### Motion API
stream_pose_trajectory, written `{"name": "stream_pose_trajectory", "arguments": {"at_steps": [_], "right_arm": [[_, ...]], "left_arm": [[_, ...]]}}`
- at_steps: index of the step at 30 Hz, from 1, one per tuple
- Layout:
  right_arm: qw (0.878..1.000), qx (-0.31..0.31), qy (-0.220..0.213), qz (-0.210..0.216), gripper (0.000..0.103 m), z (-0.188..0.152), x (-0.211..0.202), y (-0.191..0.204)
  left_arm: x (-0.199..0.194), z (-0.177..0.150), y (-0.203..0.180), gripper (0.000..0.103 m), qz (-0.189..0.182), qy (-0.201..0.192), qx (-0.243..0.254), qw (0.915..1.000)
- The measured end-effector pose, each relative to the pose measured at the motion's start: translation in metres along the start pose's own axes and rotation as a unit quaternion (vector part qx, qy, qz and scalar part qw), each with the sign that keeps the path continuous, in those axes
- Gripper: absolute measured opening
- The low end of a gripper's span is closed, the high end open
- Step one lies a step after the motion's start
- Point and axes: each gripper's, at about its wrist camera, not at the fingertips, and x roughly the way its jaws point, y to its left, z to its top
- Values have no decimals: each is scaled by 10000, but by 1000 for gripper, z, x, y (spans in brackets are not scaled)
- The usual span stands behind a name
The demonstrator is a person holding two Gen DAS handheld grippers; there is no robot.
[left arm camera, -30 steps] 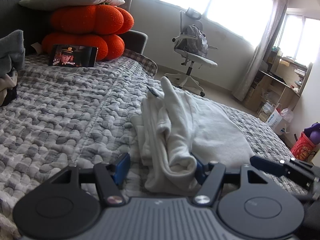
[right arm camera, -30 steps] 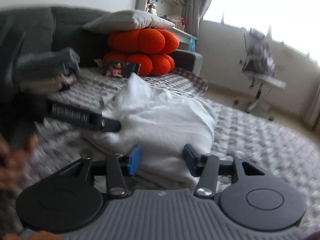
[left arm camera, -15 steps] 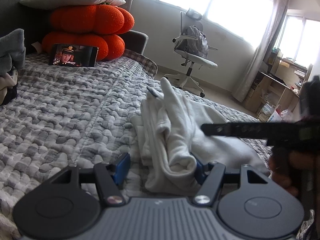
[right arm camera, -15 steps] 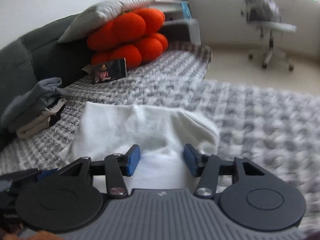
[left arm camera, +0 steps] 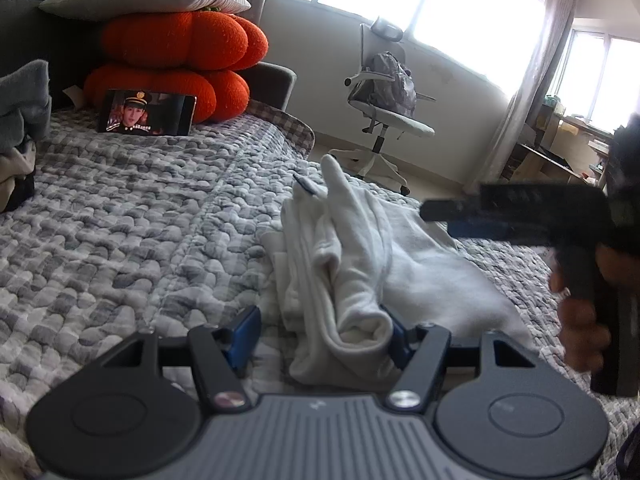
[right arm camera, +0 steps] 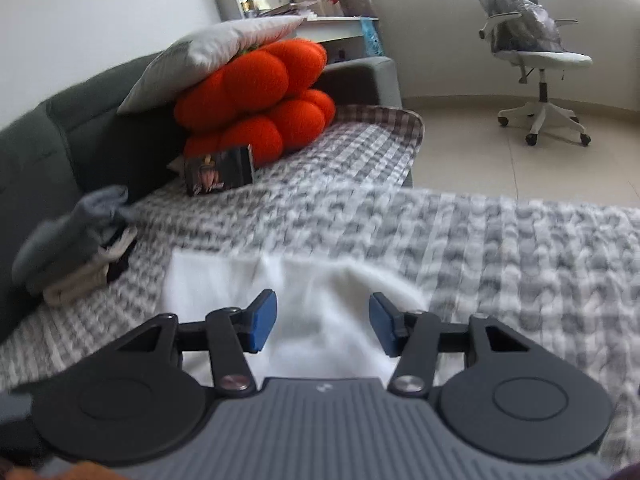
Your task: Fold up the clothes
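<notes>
Both jaws stand parted, left gripper (left arm camera: 320,334) straddling the rumpled edge of the white garment (left arm camera: 360,248) on the quilted bedspread (left arm camera: 120,232), right gripper (right arm camera: 322,326) above its far side; pinching matching corners should fold evenly.

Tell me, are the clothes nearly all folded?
Partly. A small pile of clothes already sits stacked by the sofa. The white garment is in hand: it lies bunched on the blanket, one end between the left gripper's open jaws. The right gripper, also open, hovers over its other side. It looks like it needs flattening, folding and adding to the pile.
</notes>
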Motion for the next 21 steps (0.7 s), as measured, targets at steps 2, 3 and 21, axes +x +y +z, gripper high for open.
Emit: {"name": "stream_pose_trajectory", "arguments": {"at_steps": [2,3,21], "right_arm": [[9998,75,188,-34,55,7,14,-4],[9993,113,347,-80,54,8,24,-7],[9995,39,-82,-312,56,-28,-41,9]], "left_arm": [[0,1,1,66,-12,3,-7,10000],[0,1,1,66,-19,5,-9,10000],[-2,0,-1,64,7,-14,-3,10000]]}}
